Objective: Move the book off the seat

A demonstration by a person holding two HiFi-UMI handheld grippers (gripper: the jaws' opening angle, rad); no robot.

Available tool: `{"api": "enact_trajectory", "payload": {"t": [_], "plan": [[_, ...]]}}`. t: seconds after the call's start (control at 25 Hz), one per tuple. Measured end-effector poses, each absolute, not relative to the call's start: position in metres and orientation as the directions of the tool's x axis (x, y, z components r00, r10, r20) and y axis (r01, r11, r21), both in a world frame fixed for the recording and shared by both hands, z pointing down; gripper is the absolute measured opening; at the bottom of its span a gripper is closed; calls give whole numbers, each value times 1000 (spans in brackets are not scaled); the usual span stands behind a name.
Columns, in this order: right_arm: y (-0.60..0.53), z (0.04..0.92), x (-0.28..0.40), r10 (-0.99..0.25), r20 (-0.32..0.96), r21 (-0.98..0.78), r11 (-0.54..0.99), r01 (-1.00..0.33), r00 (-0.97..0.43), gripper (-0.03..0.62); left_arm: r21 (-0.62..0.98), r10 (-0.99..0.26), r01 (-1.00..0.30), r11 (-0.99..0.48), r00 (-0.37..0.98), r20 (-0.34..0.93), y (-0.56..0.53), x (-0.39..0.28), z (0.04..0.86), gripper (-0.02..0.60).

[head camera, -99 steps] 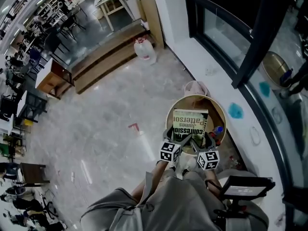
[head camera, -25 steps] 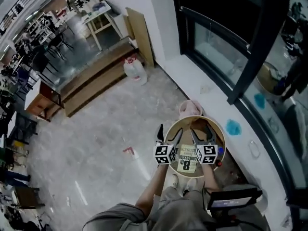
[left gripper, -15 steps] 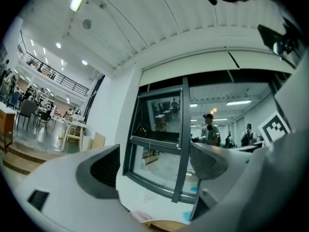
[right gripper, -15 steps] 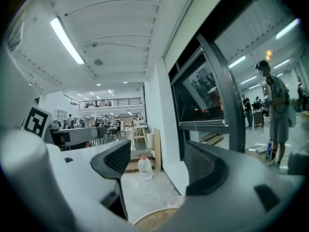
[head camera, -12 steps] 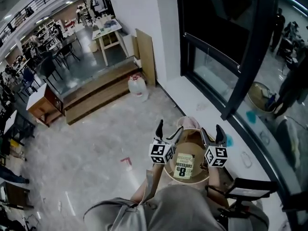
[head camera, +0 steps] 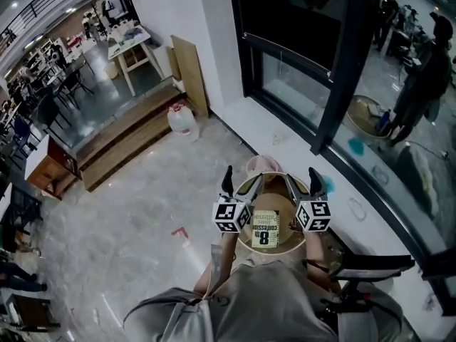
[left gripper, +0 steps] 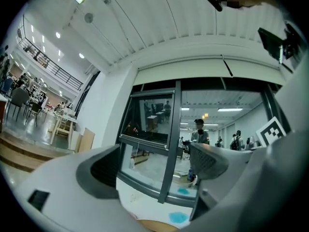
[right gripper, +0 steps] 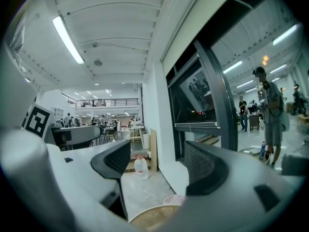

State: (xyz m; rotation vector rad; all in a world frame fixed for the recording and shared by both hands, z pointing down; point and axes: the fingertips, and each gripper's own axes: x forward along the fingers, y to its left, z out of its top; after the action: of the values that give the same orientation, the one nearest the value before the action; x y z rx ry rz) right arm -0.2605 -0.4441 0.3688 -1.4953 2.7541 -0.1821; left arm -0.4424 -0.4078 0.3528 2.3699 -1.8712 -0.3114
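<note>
A pale book (head camera: 265, 229) with a big "8" on its cover lies flat on the round wooden seat (head camera: 283, 246), on the side nearest me. Both grippers are held up level above the seat, apart from the book. My left gripper (head camera: 241, 182) is open over the seat's left rim, with nothing between its jaws. My right gripper (head camera: 301, 182) is open over the right rim, also empty. In the left gripper view the left gripper (left gripper: 154, 166) frames only the window, with the seat's rim (left gripper: 154, 224) at the bottom. The right gripper (right gripper: 157, 163) frames the floor and the seat's rim (right gripper: 149, 216).
A dark-framed window (head camera: 335, 112) and a white sill run along the right. A pink object (head camera: 262, 165) sits just beyond the seat. A water jug (head camera: 183, 122), wooden steps (head camera: 121, 144) and a leaning board (head camera: 187, 66) lie farther off. A dark stand (head camera: 370, 266) is at my right.
Both grippers have risen from low over the seat to a level pose above it, jaws still apart. The book stays on the seat.
</note>
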Motion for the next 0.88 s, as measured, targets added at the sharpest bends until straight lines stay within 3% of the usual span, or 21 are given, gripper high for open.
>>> {"api": "enact_trajectory", "payload": {"t": [0.88], "plan": [[-424,365,-239,-846,48,-86,526,-846,-530,351,192,-951,-933,-305,287,-115,-398,-414,355,455]]}}
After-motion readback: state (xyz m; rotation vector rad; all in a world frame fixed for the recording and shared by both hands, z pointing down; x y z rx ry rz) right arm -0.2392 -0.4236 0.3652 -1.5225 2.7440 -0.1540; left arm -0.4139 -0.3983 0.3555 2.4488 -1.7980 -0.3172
